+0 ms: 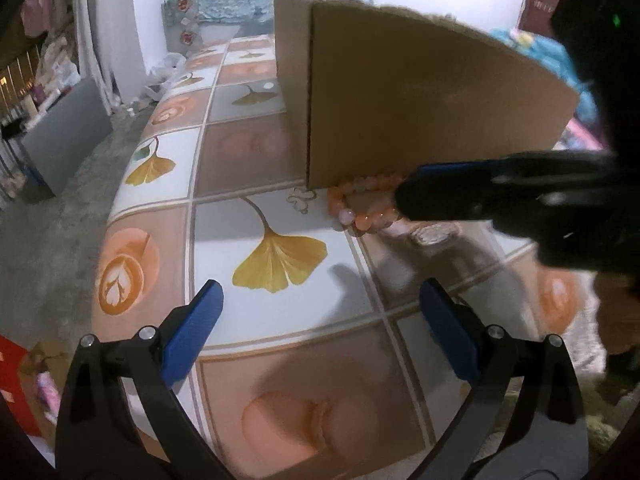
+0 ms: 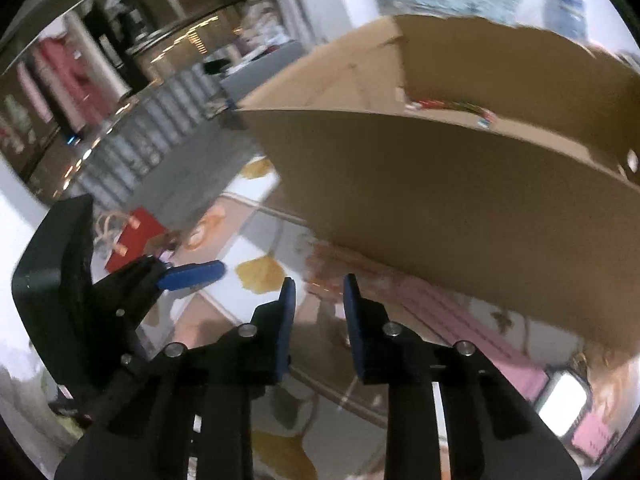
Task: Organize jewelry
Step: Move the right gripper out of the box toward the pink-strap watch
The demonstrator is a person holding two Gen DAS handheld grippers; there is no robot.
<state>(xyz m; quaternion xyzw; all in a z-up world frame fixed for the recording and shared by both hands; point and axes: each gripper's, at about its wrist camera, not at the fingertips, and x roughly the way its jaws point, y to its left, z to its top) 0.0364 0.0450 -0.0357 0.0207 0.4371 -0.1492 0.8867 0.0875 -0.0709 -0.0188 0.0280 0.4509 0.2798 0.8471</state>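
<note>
An orange and pink bead bracelet [image 1: 360, 204] lies on the patterned table against the foot of a brown cardboard box [image 1: 424, 96]. A small gold clover charm [image 1: 301, 200] lies just left of it. My left gripper [image 1: 320, 312] is open and empty above the table, short of the bracelet. My right gripper [image 1: 404, 196] reaches in from the right with its fingertips at the bracelet's right side. In the right wrist view the right gripper [image 2: 319, 292] is open with a narrow gap, and the blurred bracelet [image 2: 324, 276] lies just ahead of it, below the box [image 2: 440, 200].
The table [image 1: 224, 240] has a ginkgo-leaf and coffee tile pattern; its left edge drops to a grey floor [image 1: 48, 240]. A pink item [image 2: 472, 320] lies on the table under the box's right side. A red bag [image 2: 132, 236] sits off the table.
</note>
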